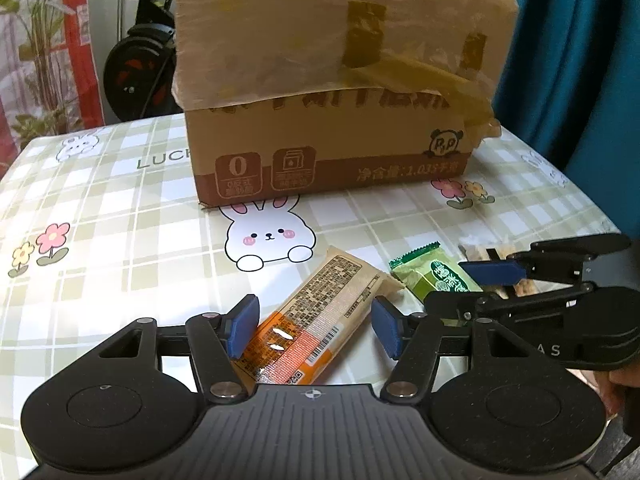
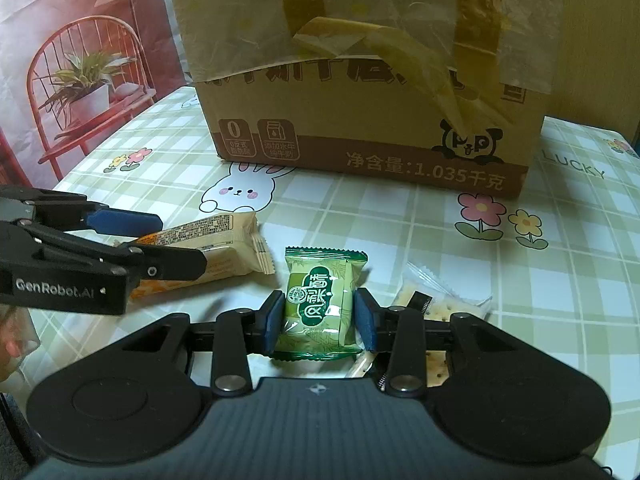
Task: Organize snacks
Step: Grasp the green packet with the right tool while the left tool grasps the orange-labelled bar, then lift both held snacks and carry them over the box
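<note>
The green snack packet [image 2: 320, 304] lies on the plaid vinyl tablecloth [image 2: 400, 224], in front of the taped cardboard box [image 2: 360, 92], and is pinched across its puffed middle by the right gripper [image 2: 320, 316], whose blue pads [image 2: 366, 320] press both sides. Its glossy film is judged light, slippery and crushable, so the firmer centre is better held than the crimped ends. The beige-and-orange bar wrapper [image 1: 316, 320] is straddled by the left gripper [image 1: 316, 324], jaws apart; contact cannot be confirmed. A clear cracker bag [image 2: 444, 300] lies beside it, seemingly brittle inside.
</note>
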Tool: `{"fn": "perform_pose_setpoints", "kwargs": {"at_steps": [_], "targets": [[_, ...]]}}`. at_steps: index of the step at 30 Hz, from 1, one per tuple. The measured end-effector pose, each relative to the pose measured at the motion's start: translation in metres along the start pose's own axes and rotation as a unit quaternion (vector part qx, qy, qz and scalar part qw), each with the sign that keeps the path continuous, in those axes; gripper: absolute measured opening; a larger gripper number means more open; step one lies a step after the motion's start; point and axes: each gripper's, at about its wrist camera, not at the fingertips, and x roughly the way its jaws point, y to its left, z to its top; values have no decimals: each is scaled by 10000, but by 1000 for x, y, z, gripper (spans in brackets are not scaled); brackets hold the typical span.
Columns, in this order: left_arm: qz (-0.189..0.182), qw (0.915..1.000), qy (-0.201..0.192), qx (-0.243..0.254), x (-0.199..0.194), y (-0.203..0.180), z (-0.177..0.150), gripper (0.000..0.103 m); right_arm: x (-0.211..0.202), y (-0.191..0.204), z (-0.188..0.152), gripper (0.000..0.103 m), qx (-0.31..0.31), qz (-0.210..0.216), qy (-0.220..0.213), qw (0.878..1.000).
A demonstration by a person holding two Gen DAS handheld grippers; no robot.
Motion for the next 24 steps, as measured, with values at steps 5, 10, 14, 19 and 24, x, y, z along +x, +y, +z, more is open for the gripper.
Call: {"fn": "perform_pose_setpoints", "kwargs": {"at_steps": [5, 10, 14, 19, 24], "targets": [[16, 10000, 17, -42, 5, 0, 1, 64, 0, 0, 0, 40, -1, 0, -2, 10000], [58, 10000, 58, -29, 10, -1, 1, 64, 0, -1, -1, 40, 0, 0, -9, 10000], [72, 9999, 128, -40, 15, -1, -1, 64, -1, -1, -1, 40, -7, 10, -33, 10000], [195, 9997, 163, -65, 17, 1, -3, 64, -2, -2, -3, 40, -2, 51, -90, 9999], [438, 9988, 91, -198, 12, -1, -8, 51, -3, -2, -5, 40, 27, 57, -138, 9999]]}}
